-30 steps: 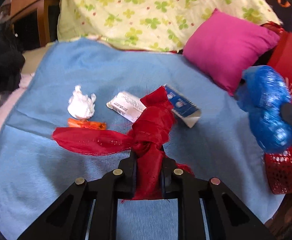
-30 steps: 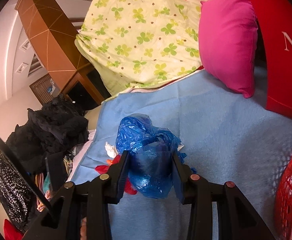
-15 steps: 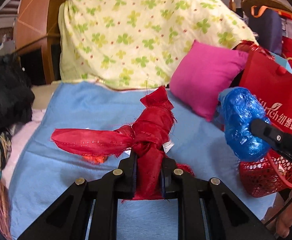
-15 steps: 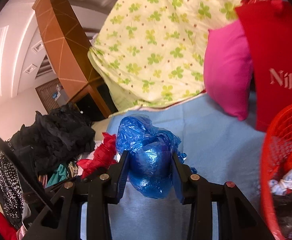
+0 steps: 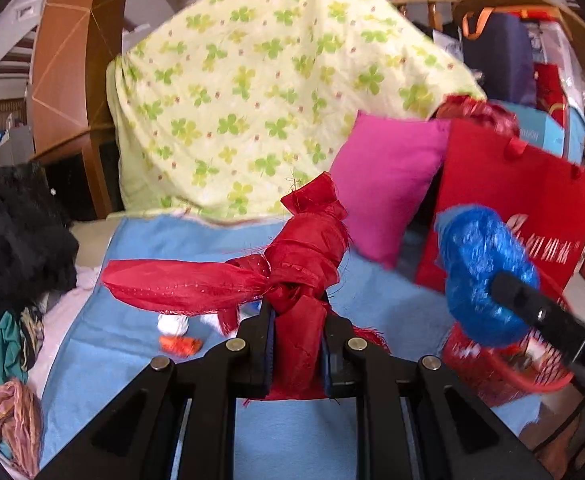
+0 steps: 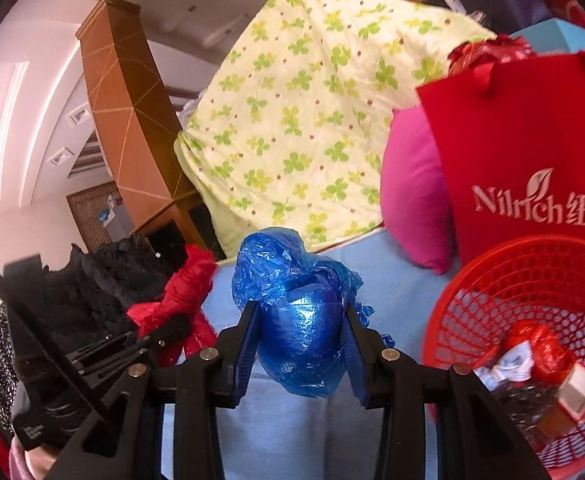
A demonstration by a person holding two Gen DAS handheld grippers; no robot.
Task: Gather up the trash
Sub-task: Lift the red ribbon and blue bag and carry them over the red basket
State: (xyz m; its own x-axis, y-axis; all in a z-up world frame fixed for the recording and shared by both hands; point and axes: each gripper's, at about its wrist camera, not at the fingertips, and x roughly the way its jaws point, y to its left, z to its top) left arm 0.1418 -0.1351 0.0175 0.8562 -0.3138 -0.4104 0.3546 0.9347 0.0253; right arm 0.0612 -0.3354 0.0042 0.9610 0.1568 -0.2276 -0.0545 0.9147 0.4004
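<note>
I keep the left gripper (image 5: 295, 350) clamped on the knotted red cloth (image 5: 292, 276), the right gripper (image 6: 301, 346) on the blue plastic bag (image 6: 300, 320); release each only directly above the red basket (image 6: 532, 256), lower right.

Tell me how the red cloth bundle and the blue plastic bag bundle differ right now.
The red cloth bundle is knotted fabric with a long tail sticking out sideways; the blue plastic bag bundle is glossy crinkled film in a rounded lump. The red cloth bundle sits in the left gripper, the blue plastic bag bundle in the right gripper. Both are clamped and lifted off the blue sheet.
</note>
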